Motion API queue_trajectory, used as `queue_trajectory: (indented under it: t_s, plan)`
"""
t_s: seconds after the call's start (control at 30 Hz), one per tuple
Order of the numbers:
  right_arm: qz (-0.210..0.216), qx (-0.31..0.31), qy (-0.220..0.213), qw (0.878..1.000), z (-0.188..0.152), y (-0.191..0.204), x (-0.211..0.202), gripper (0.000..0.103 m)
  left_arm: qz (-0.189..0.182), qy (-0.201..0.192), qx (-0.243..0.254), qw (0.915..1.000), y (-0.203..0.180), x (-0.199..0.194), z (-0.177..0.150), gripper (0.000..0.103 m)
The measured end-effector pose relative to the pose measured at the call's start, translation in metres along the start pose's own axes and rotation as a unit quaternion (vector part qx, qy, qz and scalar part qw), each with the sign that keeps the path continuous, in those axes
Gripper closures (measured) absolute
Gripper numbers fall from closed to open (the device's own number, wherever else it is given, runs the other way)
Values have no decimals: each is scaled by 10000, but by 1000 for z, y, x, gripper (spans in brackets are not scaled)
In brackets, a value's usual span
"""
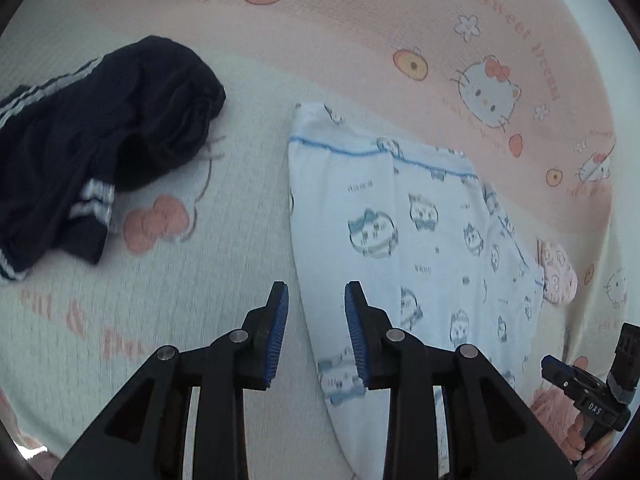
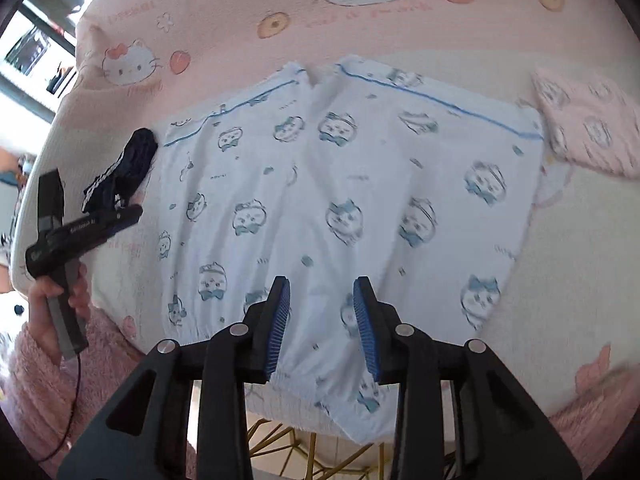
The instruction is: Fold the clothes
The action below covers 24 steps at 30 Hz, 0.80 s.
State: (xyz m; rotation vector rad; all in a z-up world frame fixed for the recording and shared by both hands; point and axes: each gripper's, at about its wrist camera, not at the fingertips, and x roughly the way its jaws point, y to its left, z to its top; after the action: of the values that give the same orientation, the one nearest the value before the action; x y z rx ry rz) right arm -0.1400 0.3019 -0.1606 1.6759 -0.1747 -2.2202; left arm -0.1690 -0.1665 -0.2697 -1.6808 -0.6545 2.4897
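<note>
A white garment [image 2: 340, 200] with blue cartoon prints and blue piping lies spread flat on the cartoon-cat blanket [image 2: 560, 280]; its gathered hem hangs over the near edge. My right gripper [image 2: 322, 300] hovers open above that near hem, nothing between its fingers. In the left wrist view the same garment [image 1: 420, 232] lies right of centre, and my left gripper [image 1: 316, 300] stands open over its left edge, holding nothing. The right gripper [image 1: 588, 384] shows at the lower right there, in a person's hand.
A crumpled navy garment [image 1: 92, 148] with white stripes lies to the left on the blanket. A folded pink printed piece [image 2: 588, 128] rests beside the white garment's far right corner. Gold table legs [image 2: 280, 440] show below the near edge. A hand in a pink fluffy sleeve [image 2: 48, 360] holds the left gripper.
</note>
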Motion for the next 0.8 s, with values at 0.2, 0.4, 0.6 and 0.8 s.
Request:
queue_trajectory:
  t_s: [0.2,0.4,0.6,0.8]
  plan:
    - [-135,-361,204,9990,63,28,57,69,-198,-181,39,9996,14,42,82,72]
    - [-158,-488,154,9986,110,34,92,69,-208,4,671,9975,6,73,103,76]
    - [-412,-803,165,9958,123,38,116,70,7,-115,787,9968,11,61,112,99]
    - [-665,-1117,175,9914,137,41,139,71,277,22,932,9953,20,72,119,95]
